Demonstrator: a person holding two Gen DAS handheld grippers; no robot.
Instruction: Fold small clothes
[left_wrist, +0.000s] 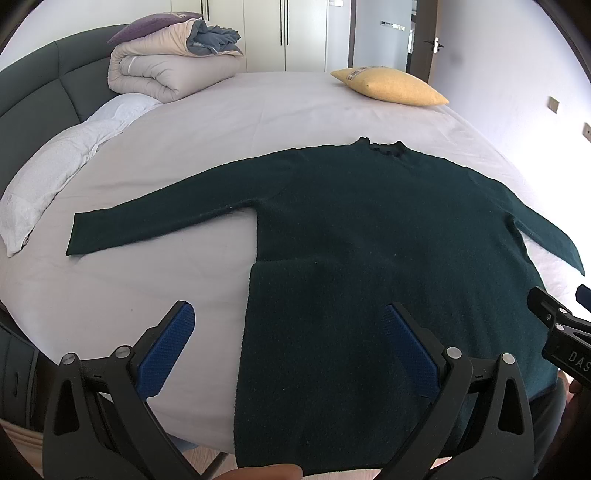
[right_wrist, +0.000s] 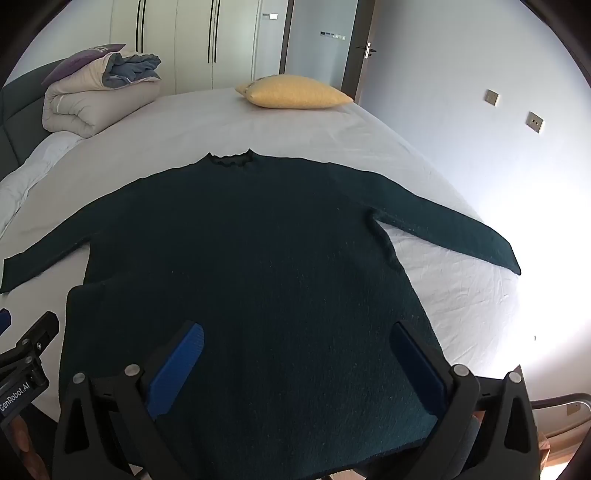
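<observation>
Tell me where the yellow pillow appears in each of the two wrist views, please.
Left wrist view: the yellow pillow lies upper right, on the far edge of the bed.
Right wrist view: the yellow pillow lies top centre, straight beyond the sweater's collar.
Shared landmark: the folded duvet at upper left.

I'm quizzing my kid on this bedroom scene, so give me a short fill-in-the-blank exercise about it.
1. The dark green sweater lies spread flat on the ____.
2. The pillow beyond the sweater's collar is ____ in colour.
3. Both the left gripper and the right gripper have their jaws ____.

Missing words: bed; yellow; open
</observation>
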